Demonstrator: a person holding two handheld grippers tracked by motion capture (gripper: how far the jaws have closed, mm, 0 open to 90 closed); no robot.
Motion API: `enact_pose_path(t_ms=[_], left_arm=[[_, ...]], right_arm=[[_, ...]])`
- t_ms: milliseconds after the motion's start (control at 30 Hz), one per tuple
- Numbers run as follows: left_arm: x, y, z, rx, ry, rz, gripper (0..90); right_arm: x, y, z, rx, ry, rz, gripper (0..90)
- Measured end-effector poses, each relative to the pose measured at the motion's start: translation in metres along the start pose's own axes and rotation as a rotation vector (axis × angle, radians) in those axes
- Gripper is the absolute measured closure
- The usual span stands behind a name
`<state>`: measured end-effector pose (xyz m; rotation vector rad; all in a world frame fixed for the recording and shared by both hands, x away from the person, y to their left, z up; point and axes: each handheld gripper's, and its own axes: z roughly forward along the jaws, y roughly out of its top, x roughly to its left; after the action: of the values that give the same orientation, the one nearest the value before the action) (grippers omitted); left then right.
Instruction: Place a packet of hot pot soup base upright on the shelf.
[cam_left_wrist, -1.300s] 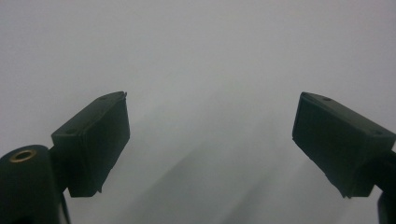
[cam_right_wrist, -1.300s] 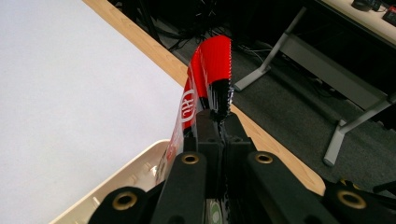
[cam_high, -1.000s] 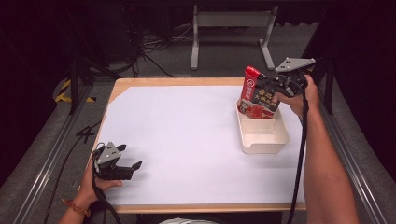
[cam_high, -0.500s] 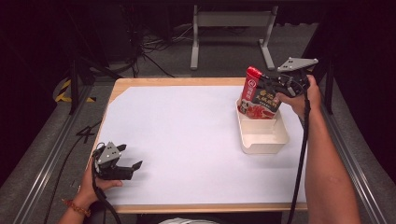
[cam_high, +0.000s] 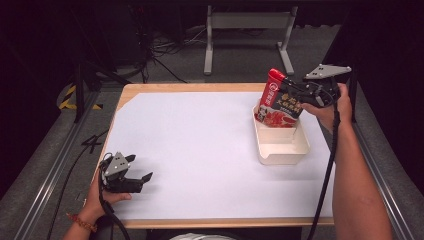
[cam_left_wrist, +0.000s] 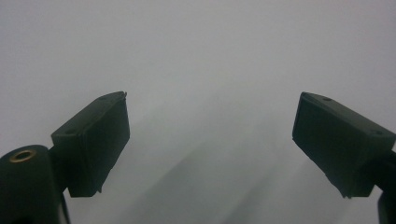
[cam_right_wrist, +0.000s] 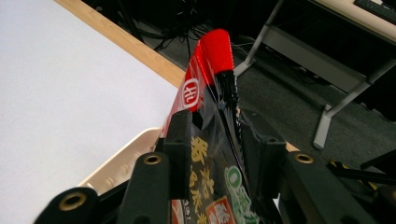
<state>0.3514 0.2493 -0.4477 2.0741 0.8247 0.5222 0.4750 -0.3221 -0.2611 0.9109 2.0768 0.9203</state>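
- At the far right of the white-covered table (cam_high: 200, 150), our right gripper (cam_high: 295, 97) has its jaws pressed shut on a red-and-black snack packet (cam_high: 277, 102), held upright with its foot down in the far end of the cream plastic tray (cam_high: 282, 150).
- The right gripper view shows the packet (cam_right_wrist: 205, 107) pinched flat between the two black jaws, red top seal pointing away from us, the tray's (cam_right_wrist: 121, 163) pale rim just beside it on the left.
- Against the pictures taken a second and half a second ago, little has shifted: the packet sits a touch lower at the tray's far end, and the hand has barely moved.
- We read that as the placing step nearly over; the packet looks to be resting on or just above the tray floor, though the contact itself is hidden by the tray wall.
- Well away from the tray, at the table's near left corner, our left gripper (cam_high: 125, 177) lies on the sheet, jaws spread wide and holding nothing; the left gripper view shows bare white surface between them.
- What remains, in our judgement, is to let go and see whether the tall packet stands or tips over.
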Motion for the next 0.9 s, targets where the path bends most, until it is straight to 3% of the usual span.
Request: enact_pose_path(t_ms=[267,500,900], left_arm=[[0.0,0.0,0.0,0.0,-0.003,-0.001,12.0],[0.0,0.0,0.0,0.002,-0.006,-0.002,12.0],[0.0,0.0,0.001,0.006,-0.01,-0.004,11.9]], right_arm=[[0.001,-0.008,-0.011,-0.003,-0.045,0.0,51.6],[-0.003,-0.016,-0.019,-0.009,-0.047,0.014,47.9],[0.01,-0.025,-0.033,-0.025,-0.032,-0.007,40.9]])
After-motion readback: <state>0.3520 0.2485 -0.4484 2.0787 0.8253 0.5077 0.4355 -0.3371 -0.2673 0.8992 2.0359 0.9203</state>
